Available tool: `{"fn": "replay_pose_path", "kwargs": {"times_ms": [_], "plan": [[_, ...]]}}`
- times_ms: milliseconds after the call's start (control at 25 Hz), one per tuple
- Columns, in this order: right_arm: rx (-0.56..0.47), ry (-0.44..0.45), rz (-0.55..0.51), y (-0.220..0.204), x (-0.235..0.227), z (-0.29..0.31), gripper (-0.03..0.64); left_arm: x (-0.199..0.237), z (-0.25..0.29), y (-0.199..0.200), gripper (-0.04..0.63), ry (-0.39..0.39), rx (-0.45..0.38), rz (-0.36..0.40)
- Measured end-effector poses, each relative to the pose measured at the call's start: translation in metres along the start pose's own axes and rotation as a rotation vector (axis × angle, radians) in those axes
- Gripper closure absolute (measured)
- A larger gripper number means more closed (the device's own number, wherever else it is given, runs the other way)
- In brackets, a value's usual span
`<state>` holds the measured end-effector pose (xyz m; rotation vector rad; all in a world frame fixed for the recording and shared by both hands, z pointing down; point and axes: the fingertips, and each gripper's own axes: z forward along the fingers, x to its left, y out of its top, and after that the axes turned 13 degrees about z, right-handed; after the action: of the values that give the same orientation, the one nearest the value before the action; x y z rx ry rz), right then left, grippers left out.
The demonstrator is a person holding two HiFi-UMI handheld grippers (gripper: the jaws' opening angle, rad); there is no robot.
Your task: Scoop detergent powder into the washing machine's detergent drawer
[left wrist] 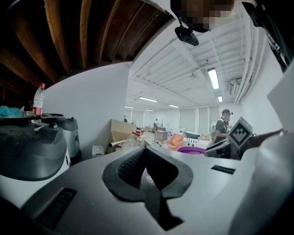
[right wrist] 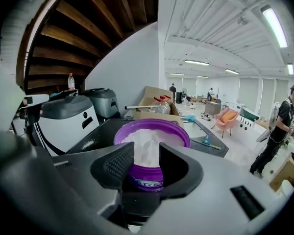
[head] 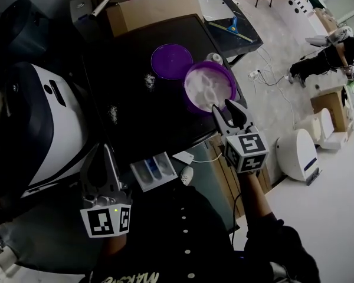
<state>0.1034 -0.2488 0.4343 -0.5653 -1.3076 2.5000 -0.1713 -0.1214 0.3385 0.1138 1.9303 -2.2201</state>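
Note:
A purple tub (head: 209, 86) full of white detergent powder (right wrist: 149, 143) stands open on the black top (head: 135, 117). Its purple lid (head: 171, 61) lies just behind and to the left of it. My right gripper (head: 222, 106) is at the tub's near rim, open, with nothing between its pads; in the right gripper view the gripper (right wrist: 147, 153) frames the tub (right wrist: 149, 180). The white detergent drawer (head: 154, 171), with blue compartments, is pulled out at the front edge. My left gripper (head: 103, 149) hangs left of the drawer, shut and empty; the left gripper view shows this gripper (left wrist: 146, 148) with tips touching.
Spilled powder (head: 148, 80) dots the black top. A white and black appliance (head: 41, 128) stands at the left, a cardboard box (head: 150, 10) behind the top. A white round device (head: 295, 152) and cables lie on the floor at right, where a person (head: 327, 58) crouches.

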Motion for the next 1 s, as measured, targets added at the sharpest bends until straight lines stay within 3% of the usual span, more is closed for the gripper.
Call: {"fn": "replay_pose_path", "kwargs": {"times_ms": [200, 360, 720, 1000], "plan": [[0.044, -0.014, -0.007, -0.003, -0.004, 0.011, 0.471, 0.006, 0.006, -0.012, 0.591, 0.005, 0.024, -0.026], [0.086, -0.018, 0.007, -0.004, -0.004, 0.013, 0.574, 0.009, 0.01, -0.016, 0.591, 0.013, 0.031, -0.037], [0.123, -0.036, -0.069, -0.007, -0.01, 0.018, 0.581, 0.006, 0.017, -0.02, 0.591, 0.01, 0.037, -0.046], [0.128, 0.042, -0.142, 0.005, 0.005, 0.022, 0.583, 0.008, 0.019, -0.02, 0.591, 0.019, 0.039, -0.046]]}}
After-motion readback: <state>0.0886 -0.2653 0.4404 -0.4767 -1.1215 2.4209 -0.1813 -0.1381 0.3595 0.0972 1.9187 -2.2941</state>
